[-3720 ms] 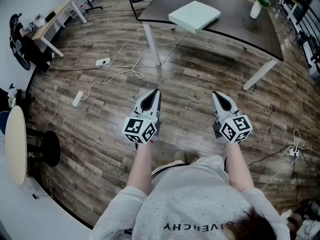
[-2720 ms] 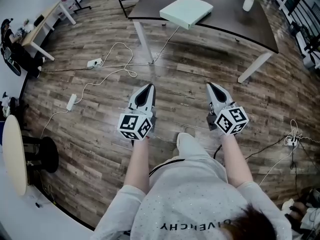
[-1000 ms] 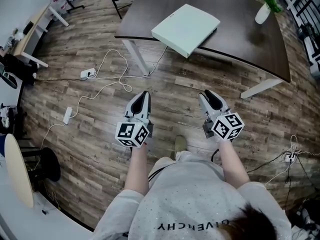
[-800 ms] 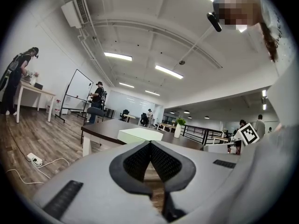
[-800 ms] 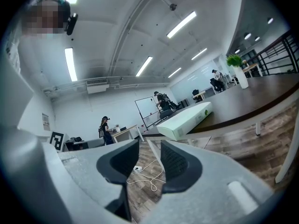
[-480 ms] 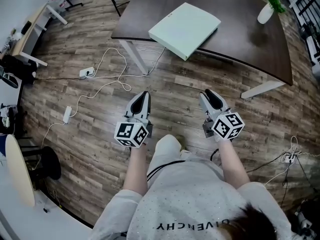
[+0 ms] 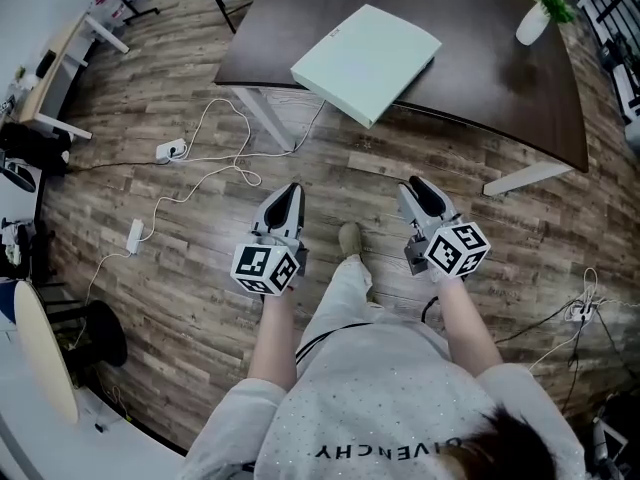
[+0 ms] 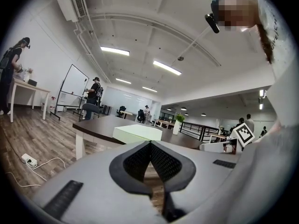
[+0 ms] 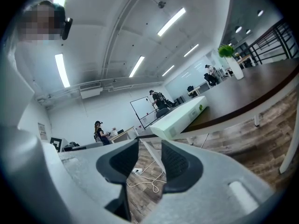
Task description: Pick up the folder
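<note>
The folder (image 7: 365, 60) is a thick pale-green box lying on a dark table (image 7: 480, 78), one corner hanging over the near edge. It also shows in the left gripper view as the folder (image 8: 138, 133) and in the right gripper view as the folder (image 9: 180, 115), still some way ahead of both. My left gripper (image 7: 291, 188) is held out over the wood floor, short of the table; its tips touch and hold nothing (image 8: 150, 143). My right gripper (image 7: 413, 183) is level with it, its jaws apart with only floor between them (image 9: 149, 143).
White table legs (image 7: 262, 118) stand just ahead. A white vase with a plant (image 7: 535, 18) sits at the table's far right. Cables and a power strip (image 7: 170, 150) lie on the floor to the left. My shoe (image 7: 350, 238) is between the grippers. People stand in the background.
The table and folder have drawn closer and lower in the head view as the person walks toward them. One foot has stepped forward between the grippers. Both grippers keep their pose.
</note>
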Demonstrator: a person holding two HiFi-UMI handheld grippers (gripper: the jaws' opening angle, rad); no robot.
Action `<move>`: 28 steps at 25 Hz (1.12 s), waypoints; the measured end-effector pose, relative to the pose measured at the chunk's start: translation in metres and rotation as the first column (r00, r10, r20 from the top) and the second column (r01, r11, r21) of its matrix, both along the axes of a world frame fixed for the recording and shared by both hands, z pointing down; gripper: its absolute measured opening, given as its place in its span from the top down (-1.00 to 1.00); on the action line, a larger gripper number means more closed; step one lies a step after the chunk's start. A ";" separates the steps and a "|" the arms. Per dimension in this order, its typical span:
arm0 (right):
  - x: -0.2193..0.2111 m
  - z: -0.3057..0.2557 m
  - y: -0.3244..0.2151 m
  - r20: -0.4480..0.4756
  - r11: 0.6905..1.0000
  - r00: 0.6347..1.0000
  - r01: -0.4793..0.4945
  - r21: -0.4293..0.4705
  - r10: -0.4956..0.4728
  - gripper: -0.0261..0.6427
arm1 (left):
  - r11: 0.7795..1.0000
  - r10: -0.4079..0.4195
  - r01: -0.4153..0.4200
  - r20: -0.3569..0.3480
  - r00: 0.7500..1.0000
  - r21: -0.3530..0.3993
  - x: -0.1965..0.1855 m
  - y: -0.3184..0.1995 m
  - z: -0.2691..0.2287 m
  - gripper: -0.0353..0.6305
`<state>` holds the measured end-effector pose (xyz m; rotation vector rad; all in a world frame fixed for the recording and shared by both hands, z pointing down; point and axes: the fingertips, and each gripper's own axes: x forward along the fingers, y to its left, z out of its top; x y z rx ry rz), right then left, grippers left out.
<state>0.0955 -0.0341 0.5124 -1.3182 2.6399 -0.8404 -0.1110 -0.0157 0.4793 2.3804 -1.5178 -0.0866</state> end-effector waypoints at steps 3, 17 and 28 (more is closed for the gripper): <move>0.004 0.000 -0.018 0.016 1.000 1.000 -0.013 -0.010 0.013 0.47 | 1.000 0.013 -0.013 -0.006 1.000 0.003 0.007 -0.022 0.001 0.90; -0.006 0.024 -0.099 0.115 0.995 0.992 -0.038 -0.096 0.049 0.43 | 0.998 0.064 -0.064 -0.012 0.998 -0.019 0.022 -0.109 0.024 0.90; -0.025 0.035 -0.162 0.374 0.973 0.921 -0.021 -0.228 0.107 0.10 | 0.995 0.087 -0.088 -0.020 0.996 -0.045 0.024 -0.162 0.046 0.90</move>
